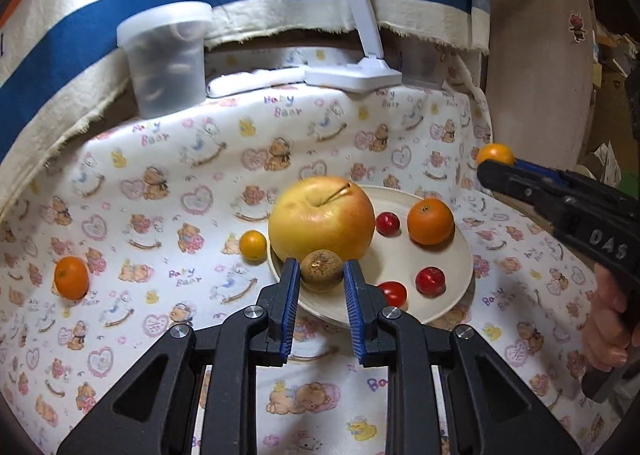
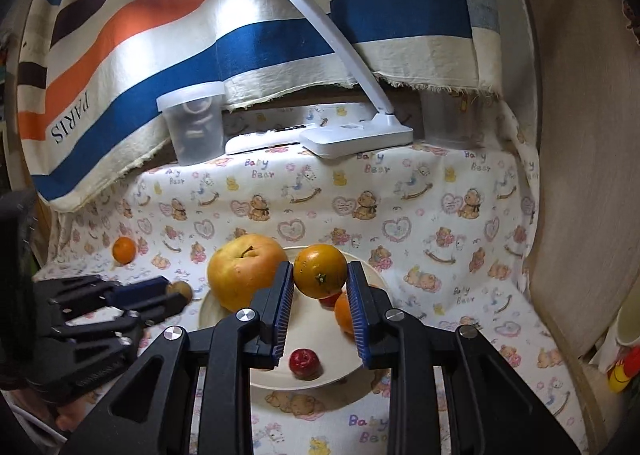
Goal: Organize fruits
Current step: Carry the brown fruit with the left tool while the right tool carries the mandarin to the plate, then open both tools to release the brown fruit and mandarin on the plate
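Note:
A cream plate (image 1: 460, 263) (image 2: 280, 377) holds a big yellow apple (image 1: 322, 217) (image 2: 244, 273), an orange (image 1: 430, 221) (image 2: 343, 313) and several small red fruits (image 1: 430, 281) (image 2: 305, 363). My left gripper (image 1: 321, 269) is shut on a small brown fruit (image 1: 322, 269) (image 2: 181, 290) over the plate's near rim. My right gripper (image 2: 320, 275) is shut on a small orange (image 2: 320, 270) (image 1: 495, 154) and holds it above the plate. Another orange (image 1: 71, 277) (image 2: 124, 249) and a small yellow-orange fruit (image 1: 253, 245) lie on the cloth left of the plate.
A frosted plastic tub (image 1: 168, 63) (image 2: 196, 123) and a white desk lamp (image 1: 352, 75) (image 2: 356, 135) stand at the back of the bear-print tablecloth (image 1: 160, 191). A striped cloth (image 2: 240, 51) hangs behind. A curved beige wall (image 2: 580, 175) bounds the right side.

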Available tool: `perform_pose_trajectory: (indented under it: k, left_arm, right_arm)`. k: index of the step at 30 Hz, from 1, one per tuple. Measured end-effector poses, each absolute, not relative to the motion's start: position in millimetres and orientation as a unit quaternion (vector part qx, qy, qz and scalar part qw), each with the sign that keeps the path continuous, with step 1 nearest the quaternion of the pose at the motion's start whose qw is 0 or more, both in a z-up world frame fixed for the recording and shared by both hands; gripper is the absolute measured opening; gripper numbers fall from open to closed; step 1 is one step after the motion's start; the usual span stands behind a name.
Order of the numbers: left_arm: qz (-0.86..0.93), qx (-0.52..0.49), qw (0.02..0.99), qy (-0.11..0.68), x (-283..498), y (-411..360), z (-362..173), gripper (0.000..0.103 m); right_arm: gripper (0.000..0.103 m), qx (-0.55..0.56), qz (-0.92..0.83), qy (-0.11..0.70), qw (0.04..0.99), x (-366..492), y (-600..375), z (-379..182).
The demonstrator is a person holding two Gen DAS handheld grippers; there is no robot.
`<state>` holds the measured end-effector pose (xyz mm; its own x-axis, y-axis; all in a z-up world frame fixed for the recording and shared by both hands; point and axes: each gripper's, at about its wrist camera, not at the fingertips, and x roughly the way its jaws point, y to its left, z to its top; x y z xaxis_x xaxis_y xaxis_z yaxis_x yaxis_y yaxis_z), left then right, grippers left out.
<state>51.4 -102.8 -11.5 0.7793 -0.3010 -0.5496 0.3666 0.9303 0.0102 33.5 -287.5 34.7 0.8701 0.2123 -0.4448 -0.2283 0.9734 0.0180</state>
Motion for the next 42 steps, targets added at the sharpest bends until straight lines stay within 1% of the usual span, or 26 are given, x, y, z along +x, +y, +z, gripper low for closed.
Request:
perform_pose_trajectory:
  k: [4, 12, 17, 20, 23, 27, 34, 42]
  left_arm:
    - [-0.181, 0.065, 0.938, 0.287, 53, -108, -16, 0.022]
    - [-0.199, 0.063, 0.929, 0.306, 57, -117, -27, 0.022]
    - [-0.206, 0.076, 0.921, 0.322, 59, -124, -33, 0.022]
    - [-0.206, 0.08, 0.919, 0.326, 60, -126, -34, 0.022]
    - [-0.208, 0.081, 0.917, 0.332, 62, -127, -35, 0.022]
    - [-0.211, 0.088, 0.913, 0.337, 64, -130, -37, 0.022]
    - [-0.215, 0.09, 0.907, 0.349, 68, -131, -40, 0.022]
    - [-0.21, 0.095, 0.912, 0.341, 65, -131, -38, 0.022]
  right_arm:
    - [0.028, -0.023, 0.124, 0.24, 0.962, 32, -281, 33]
    - [0.028, -0.04, 0.156, 0.306, 0.938, 39, -262, 5]
    - [0.028, -0.018, 0.149, 0.331, 0.932, 47, -272, 1]
    - [0.028, -0.028, 0.111, 0.361, 0.926, 55, -277, -4]
    - [0.028, -0.003, 0.113, 0.377, 0.919, 63, -288, -7]
    - [0.028, -0.032, 0.091, 0.389, 0.916, 66, -288, -12]
    - [0.028, -0.029, 0.091, 0.403, 0.91, 70, -291, -17]
    - [0.028, -0.031, 0.089, 0.409, 0.908, 72, -291, -21]
